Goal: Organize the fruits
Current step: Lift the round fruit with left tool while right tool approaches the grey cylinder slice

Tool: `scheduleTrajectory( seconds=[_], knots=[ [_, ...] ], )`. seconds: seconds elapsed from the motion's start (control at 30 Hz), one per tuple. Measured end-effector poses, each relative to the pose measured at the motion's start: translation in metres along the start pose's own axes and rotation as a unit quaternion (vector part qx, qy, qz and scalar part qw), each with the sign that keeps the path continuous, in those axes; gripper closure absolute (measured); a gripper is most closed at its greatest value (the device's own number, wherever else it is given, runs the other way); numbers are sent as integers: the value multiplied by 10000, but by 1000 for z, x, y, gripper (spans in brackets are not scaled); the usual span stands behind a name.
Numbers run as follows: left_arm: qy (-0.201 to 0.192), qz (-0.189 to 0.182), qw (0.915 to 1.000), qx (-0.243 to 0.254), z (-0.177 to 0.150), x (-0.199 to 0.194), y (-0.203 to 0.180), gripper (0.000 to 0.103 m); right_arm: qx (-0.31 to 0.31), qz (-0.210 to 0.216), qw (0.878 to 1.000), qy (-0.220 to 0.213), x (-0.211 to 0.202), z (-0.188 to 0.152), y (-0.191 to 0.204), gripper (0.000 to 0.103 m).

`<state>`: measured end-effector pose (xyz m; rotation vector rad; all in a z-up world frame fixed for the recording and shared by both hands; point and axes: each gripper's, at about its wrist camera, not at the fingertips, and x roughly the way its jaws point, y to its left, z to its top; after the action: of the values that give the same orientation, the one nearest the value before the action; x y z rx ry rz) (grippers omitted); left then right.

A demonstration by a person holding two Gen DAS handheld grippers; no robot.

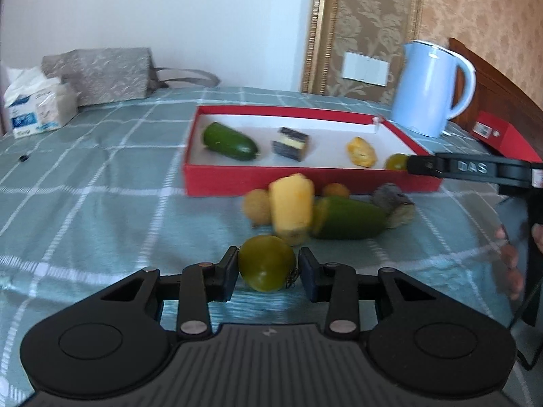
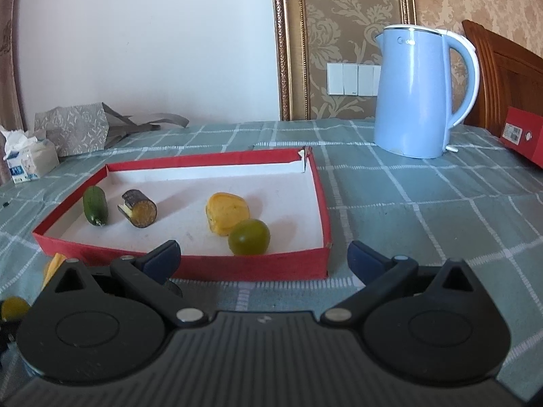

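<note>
My left gripper is shut on a green round fruit, held just above the checked cloth. Beyond it lies a pile: a yellow pineapple chunk, a green cucumber piece, a grey-skinned piece and two small round yellow fruits. The red tray holds a cucumber piece, a dark-skinned slice, a yellow piece and a green round fruit. My right gripper is open and empty at the tray's near right corner; it also shows in the left wrist view.
A blue kettle stands behind the tray at the right. A red box lies at the far right by a wooden headboard. A tissue pack and a grey bag sit at the back left.
</note>
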<state>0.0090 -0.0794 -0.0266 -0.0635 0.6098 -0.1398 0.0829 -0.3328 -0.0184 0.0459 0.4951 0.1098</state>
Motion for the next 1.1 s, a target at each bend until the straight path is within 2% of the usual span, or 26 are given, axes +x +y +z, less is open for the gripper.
scheduleTrajectory(
  seconds=[0.23, 0.33, 0.5, 0.7, 0.9, 0.97, 1.03, 1.1],
  knots=[
    [-72, 170, 9997, -172, 3, -1, 20, 66, -55, 212, 9995, 228, 2, -3, 4, 0],
    [-110, 229, 9992, -307, 4, -1, 32, 66, -254, 234, 9993, 174, -4, -6, 15, 0],
    [-163, 372, 9983, -414, 7, 3, 45, 66, -410, 304, 9985, 204, -6, -9, 28, 10],
    [-164, 260, 9979, -565, 9, 6, 52, 66, -205, 545, 9981, 210, -12, -9, 33, 13],
    [-173, 225, 9978, -607, 8, 6, 54, 66, -457, 582, 9962, 470, -4, -16, 47, 14],
    [-179, 202, 9976, -637, 8, 5, 54, 66, -511, 566, 9959, 489, -2, -16, 49, 22],
    [-185, 175, 9975, -666, 8, 5, 55, 65, -552, 561, 9952, 578, 1, -17, 50, 44],
    [-187, 159, 9973, -686, 8, 5, 56, 65, -527, 620, 9937, 772, 9, -18, 50, 51]
  ],
)
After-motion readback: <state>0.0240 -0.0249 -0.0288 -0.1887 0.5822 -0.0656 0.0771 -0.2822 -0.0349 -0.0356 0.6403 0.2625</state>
